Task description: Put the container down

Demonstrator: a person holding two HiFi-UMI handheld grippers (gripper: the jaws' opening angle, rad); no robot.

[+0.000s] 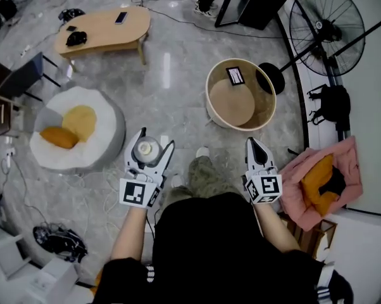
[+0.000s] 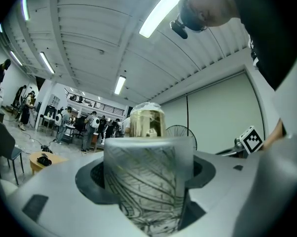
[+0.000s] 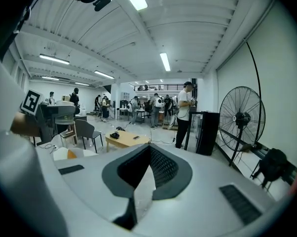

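Container (image 1: 144, 149), apparently a clear lidded jar, sat clamped upright in the left gripper (image 1: 152, 147), left of the round tub (image 1: 264, 103), likely to avoid spilling. The right gripper (image 1: 254, 145) was closed and empty.

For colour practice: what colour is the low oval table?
Oval table: light tan wood, head view.

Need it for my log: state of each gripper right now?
Left gripper: shut on the container.
Right gripper: shut, empty.
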